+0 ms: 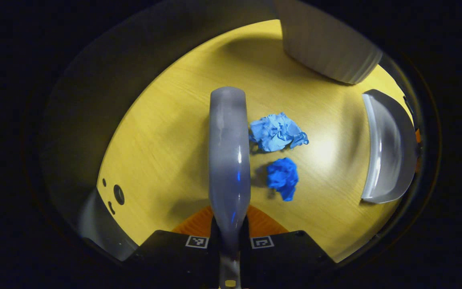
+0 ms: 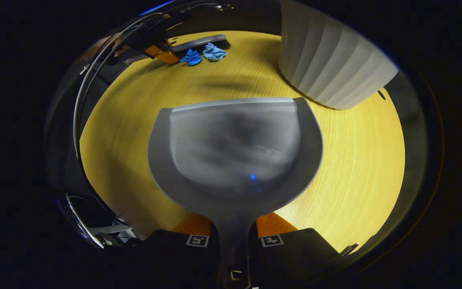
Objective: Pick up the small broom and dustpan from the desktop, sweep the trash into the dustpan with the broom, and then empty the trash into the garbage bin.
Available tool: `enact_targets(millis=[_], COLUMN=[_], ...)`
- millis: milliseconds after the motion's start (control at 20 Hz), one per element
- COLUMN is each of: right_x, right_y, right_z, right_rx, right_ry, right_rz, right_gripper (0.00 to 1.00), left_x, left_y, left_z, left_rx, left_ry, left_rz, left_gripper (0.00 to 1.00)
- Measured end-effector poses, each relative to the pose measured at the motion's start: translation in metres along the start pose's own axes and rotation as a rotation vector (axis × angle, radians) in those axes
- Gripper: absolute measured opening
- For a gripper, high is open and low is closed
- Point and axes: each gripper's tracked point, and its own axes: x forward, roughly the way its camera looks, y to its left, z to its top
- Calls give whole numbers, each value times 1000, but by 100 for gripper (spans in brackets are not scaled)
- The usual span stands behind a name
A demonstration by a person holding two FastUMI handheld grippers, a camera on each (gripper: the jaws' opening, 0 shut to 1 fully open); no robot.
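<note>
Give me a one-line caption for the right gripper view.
Right tool holds the empty dustpan over the desktop, garbage bin just beyond.

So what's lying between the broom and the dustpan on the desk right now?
In the left gripper view, two crumpled blue paper wads lie on the desk between the broom and the dustpan, close beside the broom.

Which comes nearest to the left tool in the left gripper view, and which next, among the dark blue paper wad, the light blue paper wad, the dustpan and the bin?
1. Dark blue paper wad, just right of the held broom.
2. Light blue paper wad, beyond it.
3. Dustpan, at the far right.
4. Bin, at the top right.
</note>
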Motion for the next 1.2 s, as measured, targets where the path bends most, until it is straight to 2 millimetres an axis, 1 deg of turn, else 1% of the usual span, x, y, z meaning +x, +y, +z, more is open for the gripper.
enact_targets(millis=[50,150,200,250,300,350,400,500,550,600,650,700,750,800,850,900,950,1000,1100,1150,1200], right_x=[0,-1,1,2,2,0,-1,0,-2,-4,-8,-11,-7,-6,-3,-1,-1,-1,3,4,5], right_y=[1,3,3,3,4,3,2,-1,-5,-8,-11,-15,-17,-18,-21,-22,-23,-23,-24,-26,-27], right_z=[0,0,1,0,1,0,0,-1,-2,-2,-3,-3,-5,-5,-8,-9,-11,-11,-10,-8,-5], right_rx=[-9,-25,-34,-41,-51,-59,-65,-77,-88,-96,-104,-115,-129,-143,-160,-183,-197,-197,-159,-140,-135], right_ry=[-1,0,-1,0,0,-2,-3,-4,-8,-17,-26,-38,-51,-64,-75,-83,-94,-105,-113,-121,-129], right_rz=[4,10,12,15,16,18,20,16,8,-3,-14,-24,-30,-29,-29,-30,-31,-26,2,13,14], right_gripper=[32,32,32,25,25,26,32,32,39,32,32,32,32,32,32,32,32,32,32,32,32], left_x=[-1,-5,-8,-10,-12,-13,-17,-22,-25,-25,-27,-30,-34,-37,-43,-53,-63,-69,-75,-82,-91], left_y=[-12,-39,-53,-67,-75,-89,-105,-124,-133,-138,-146,-159,-168,-173,-179,-180,-181,-183,-181,-178,-177], left_z=[1,0,-1,-1,-2,-1,-1,-7,-9,-11,-13,-16,-19,-20,-21,-24,-26,-29,-30,-32,-35], left_rx=[3,15,17,20,26,40,55,84,100,106,96,79,71,71,75,78,77,65,10,-33,-77], left_ry=[-1,2,1,1,-7,-10,-10,-4,-5,-8,-12,-17,-23,-22,-25,-24,-25,-26,-35,-41,-57], left_rz=[-29,-82,-106,-119,-126,-144,-162,-191,-203,-215,-238,-276,-307,-337,-362,-379,-393,-386,-347,-325,-310], left_gripper=[27,27,24,24,24,24,24,24,24,24,24,24,24,21,24,21,24,24,27,24,24])
